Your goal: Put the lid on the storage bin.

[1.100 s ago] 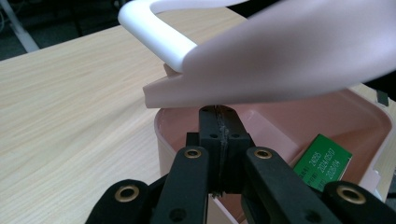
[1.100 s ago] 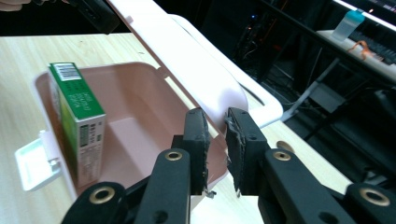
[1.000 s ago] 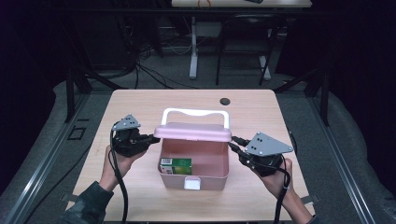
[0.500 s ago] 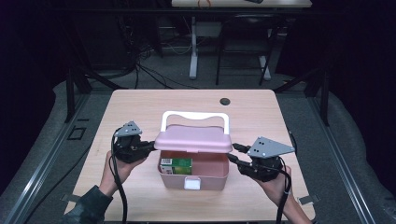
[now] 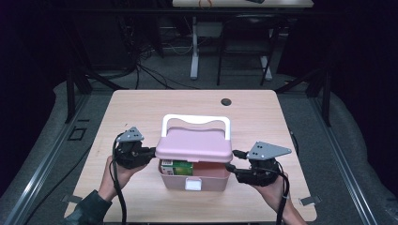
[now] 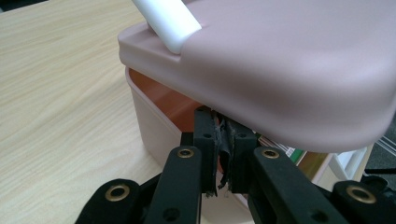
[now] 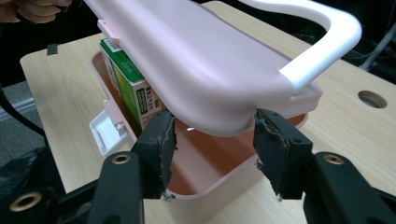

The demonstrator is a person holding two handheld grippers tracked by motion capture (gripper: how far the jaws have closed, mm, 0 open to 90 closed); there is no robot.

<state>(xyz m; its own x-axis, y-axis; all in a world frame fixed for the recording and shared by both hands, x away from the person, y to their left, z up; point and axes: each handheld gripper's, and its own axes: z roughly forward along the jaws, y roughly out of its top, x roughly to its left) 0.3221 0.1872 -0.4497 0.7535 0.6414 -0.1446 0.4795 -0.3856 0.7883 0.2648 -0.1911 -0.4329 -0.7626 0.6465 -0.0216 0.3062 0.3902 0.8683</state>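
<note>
A pink box (image 5: pixel 174 180) stands on the wooden table with a green carton (image 5: pixel 176 166) upright inside. Its pink lid (image 5: pixel 195 144), with a white handle (image 5: pixel 195 119), lies slightly tilted over the box, and a gap is left at the front. My left gripper (image 5: pixel 152 152) is at the lid's left edge; in the left gripper view its jaws (image 6: pixel 219 135) are pressed together with their tips under the lid's rim (image 6: pixel 289 60). My right gripper (image 7: pixel 215 135) has just been opening. Its pads (image 7: pixel 161 140) stand apart on either side of the lid's right edge (image 7: pixel 201 60) without touching it.
A white latch flap (image 7: pixel 105 130) hangs open on the box's front wall. The table (image 5: pixel 141 112) has a round cable hole (image 5: pixel 226 101) at the far side. Table legs and cables stand on the dark floor beyond.
The lid has come down from a raised tilt to lie nearly flat over the box. Both hands sank with it. The right jaws have spread off the lid's edge.
</note>
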